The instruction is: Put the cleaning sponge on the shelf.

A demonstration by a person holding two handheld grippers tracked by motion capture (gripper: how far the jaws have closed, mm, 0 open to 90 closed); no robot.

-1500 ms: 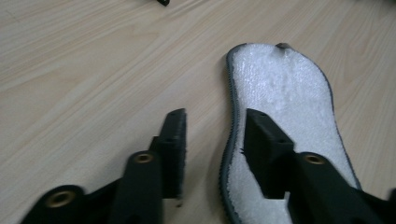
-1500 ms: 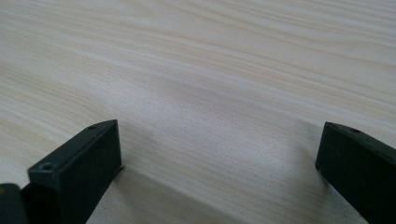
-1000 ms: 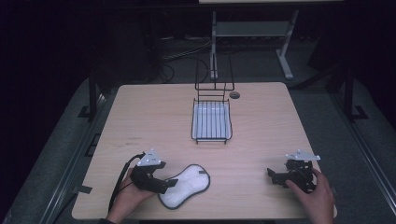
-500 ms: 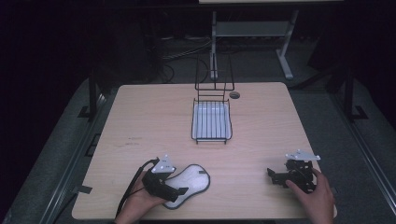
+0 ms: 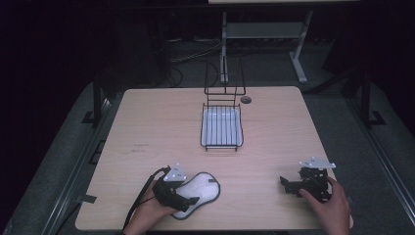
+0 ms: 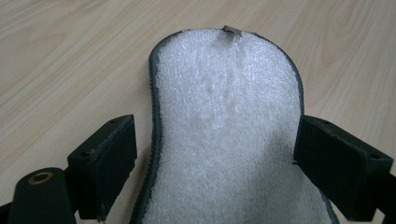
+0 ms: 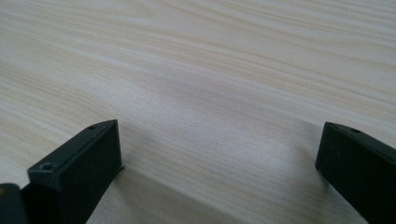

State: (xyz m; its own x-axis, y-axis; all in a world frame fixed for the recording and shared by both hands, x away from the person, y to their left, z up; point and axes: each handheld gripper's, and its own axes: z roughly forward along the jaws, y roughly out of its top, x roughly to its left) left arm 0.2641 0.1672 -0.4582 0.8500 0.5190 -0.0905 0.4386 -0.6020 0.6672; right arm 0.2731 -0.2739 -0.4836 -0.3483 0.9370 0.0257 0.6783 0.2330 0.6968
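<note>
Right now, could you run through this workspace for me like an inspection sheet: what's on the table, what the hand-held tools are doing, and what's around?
Surface: pale wooden table, bare apart from the items below.
Job's things: white fleecy insole with a dark edge, lying flat near the front edge.
Clutter: black wire rack at the middle of the table; small dark round spot beside it, too small to tell what it is.
Grippers: left gripper open, jaws either side of the insole; right gripper open over bare wood, holding nothing.
Cables: black cable trailing from the left gripper; loose cables on the floor behind.
Surroundings: dark room, grey metal stand beyond the table.
</note>
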